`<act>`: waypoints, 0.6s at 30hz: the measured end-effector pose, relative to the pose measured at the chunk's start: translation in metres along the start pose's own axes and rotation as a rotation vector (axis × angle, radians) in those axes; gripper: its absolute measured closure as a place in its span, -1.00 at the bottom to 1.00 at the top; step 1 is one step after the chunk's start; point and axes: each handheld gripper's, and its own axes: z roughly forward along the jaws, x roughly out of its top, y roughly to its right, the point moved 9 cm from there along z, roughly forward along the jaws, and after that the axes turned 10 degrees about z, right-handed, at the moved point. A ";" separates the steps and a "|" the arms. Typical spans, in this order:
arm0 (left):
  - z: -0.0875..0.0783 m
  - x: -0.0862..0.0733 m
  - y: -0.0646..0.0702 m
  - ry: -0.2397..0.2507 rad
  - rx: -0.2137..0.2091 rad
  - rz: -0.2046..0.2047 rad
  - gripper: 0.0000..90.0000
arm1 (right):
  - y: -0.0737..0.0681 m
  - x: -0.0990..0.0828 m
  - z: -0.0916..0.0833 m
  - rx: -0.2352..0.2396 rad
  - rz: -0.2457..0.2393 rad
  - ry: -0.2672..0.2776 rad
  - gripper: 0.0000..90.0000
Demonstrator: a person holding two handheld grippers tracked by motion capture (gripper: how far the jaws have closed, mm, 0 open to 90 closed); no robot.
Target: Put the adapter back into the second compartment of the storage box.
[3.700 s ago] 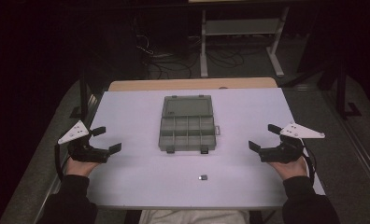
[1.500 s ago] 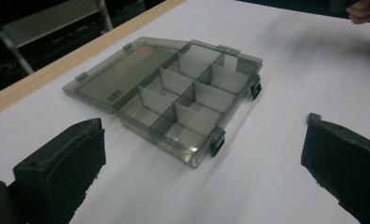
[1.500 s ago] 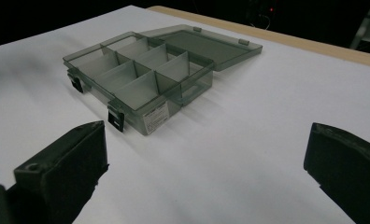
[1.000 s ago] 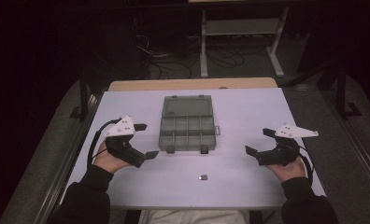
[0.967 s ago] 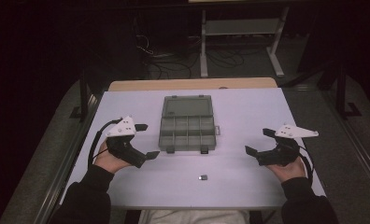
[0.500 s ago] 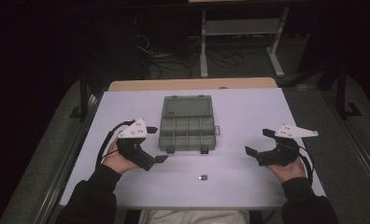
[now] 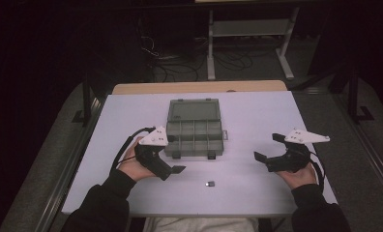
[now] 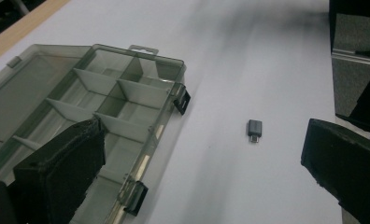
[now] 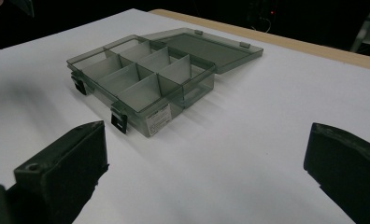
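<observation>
A smoky grey compartment box (image 7: 194, 129) lies open at the table's middle, its lid folded flat on the far side and its compartments looking empty. A small grey adapter (image 7: 210, 183) lies on the white table in front of it. My left gripper (image 7: 174, 153) is open just left of the box's front corner, one jaw near the box wall. In the left gripper view the box (image 8: 103, 102) and the adapter (image 8: 254, 130) lie ahead of the open left gripper (image 8: 204, 140). My right gripper (image 7: 268, 147) is open to the right, apart from the box (image 9: 141, 79).
The white tabletop (image 7: 257, 116) has bare room on both sides of the box and along the front edge. A wooden strip (image 7: 199, 87) borders the far edge. Behind it, on the dark floor, stand a metal rack (image 7: 250, 29) and loose cables (image 7: 180, 63).
My left gripper has moved from the table's left side rightward to the box's front-left corner, nearer the adapter. The right gripper has barely shifted. Box and adapter have not moved.
</observation>
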 end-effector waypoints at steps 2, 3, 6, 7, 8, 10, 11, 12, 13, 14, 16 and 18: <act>0.003 0.000 0.002 -0.005 -0.009 0.006 -1.00 | 0.000 0.000 0.000 0.001 0.000 0.000 -1.00; 0.005 0.000 0.003 -0.007 -0.012 0.010 -1.00 | 0.000 0.000 0.000 0.001 0.001 -0.001 -1.00; 0.009 0.001 0.004 -0.008 -0.019 0.007 -1.00 | 0.000 -0.001 0.000 -0.001 -0.001 -0.004 -1.00; 0.010 0.002 0.005 -0.009 -0.023 0.006 -1.00 | 0.000 -0.001 0.000 -0.001 -0.001 -0.004 -1.00; 0.010 0.002 0.005 -0.009 -0.023 0.006 -1.00 | 0.000 -0.001 0.000 -0.001 -0.001 -0.004 -1.00; 0.016 0.002 0.009 -0.022 -0.040 0.016 -1.00 | 0.000 -0.001 0.000 -0.003 0.002 -0.006 -1.00; 0.017 0.002 0.010 -0.026 -0.045 0.019 -1.00 | 0.000 -0.001 0.000 -0.003 0.003 -0.008 -1.00; 0.019 0.002 0.011 -0.028 -0.048 0.022 -1.00 | 0.000 -0.001 0.000 -0.003 0.003 -0.008 -1.00; 0.021 0.002 0.012 -0.029 -0.052 0.024 -1.00 | 0.000 -0.001 0.000 -0.003 0.002 -0.007 -1.00; 0.023 0.002 0.013 -0.032 -0.055 0.025 -1.00 | 0.000 -0.002 0.000 -0.004 0.003 -0.008 -1.00; 0.027 0.001 0.015 -0.046 -0.059 0.035 -1.00 | 0.000 -0.002 -0.001 -0.005 0.005 -0.009 -1.00; 0.031 0.001 0.018 -0.052 -0.066 0.039 -1.00 | 0.000 -0.003 -0.001 -0.003 0.005 -0.014 -1.00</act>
